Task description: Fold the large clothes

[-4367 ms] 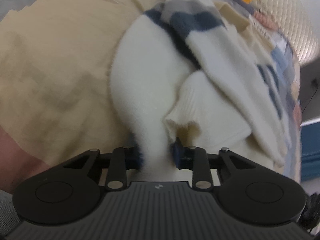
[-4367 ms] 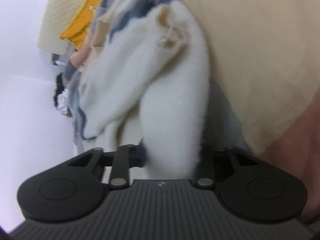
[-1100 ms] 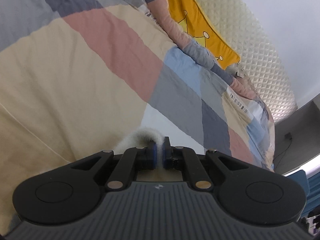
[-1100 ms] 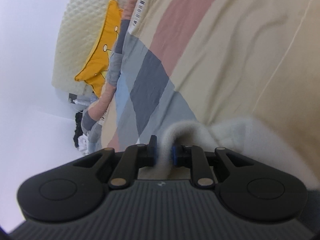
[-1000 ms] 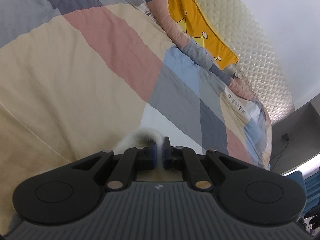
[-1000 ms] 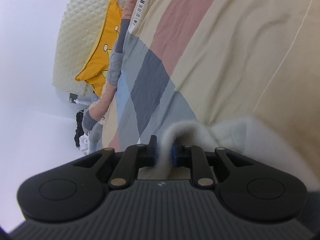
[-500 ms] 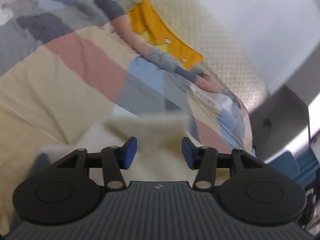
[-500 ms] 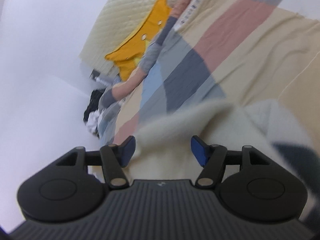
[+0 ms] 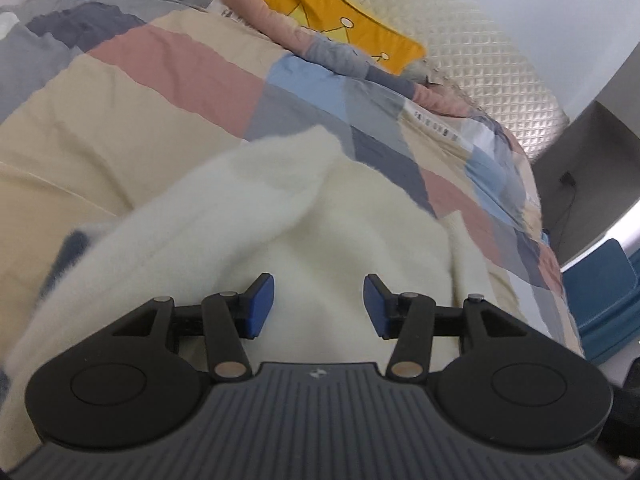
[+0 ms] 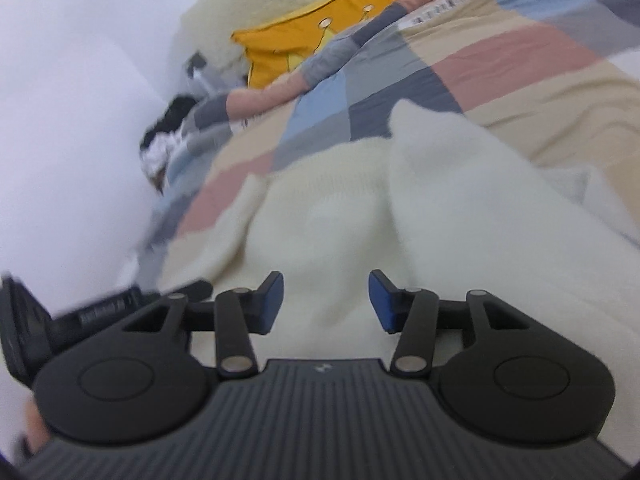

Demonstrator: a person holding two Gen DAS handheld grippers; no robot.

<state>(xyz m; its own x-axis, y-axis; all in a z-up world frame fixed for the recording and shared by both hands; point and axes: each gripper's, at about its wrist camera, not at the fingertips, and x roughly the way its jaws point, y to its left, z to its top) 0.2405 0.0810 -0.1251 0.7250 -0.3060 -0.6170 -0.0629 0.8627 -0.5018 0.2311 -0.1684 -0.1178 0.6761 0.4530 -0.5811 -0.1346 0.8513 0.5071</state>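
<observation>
- Lying on the bed, the sweater (image 9: 328,216) spreads cream and fuzzy over the patchwork quilt (image 9: 120,112), directly under both cameras; it seems laid flat there so its parts can be doubled over on a broad, soft surface
- Hanging above it, the left gripper (image 9: 319,305) has its blue pads apart, with nothing pinched: the knit shows through the gap but lies below, not pressed
- Narrowing its jaws at this moment, the right gripper (image 10: 326,301) has only air between its pads, the sweater beneath them and free
- Judging from both tools being empty over the cloth, a fold has been laid and the next hold is not yet taken
- Rising as a soft ridge up the middle of the left view, one layer of the sweater overlaps another; its far corner (image 9: 320,132) ends on the grey and blue squares of the quilt
- Showing at the left border of that view, a dark blue patch (image 9: 72,240) of the knit pokes out
- Offering room, the quilt runs bare beyond the sweater towards the yellow pillow (image 9: 340,20) and the quilted headboard (image 9: 480,48), and bare beige cloth lies to the left
- Closing in on the other side, the bed edge falls off near a blue box (image 9: 600,280) in the left view, and in the right view a white wall (image 10: 80,80) stands close; sweeps are safer inward
</observation>
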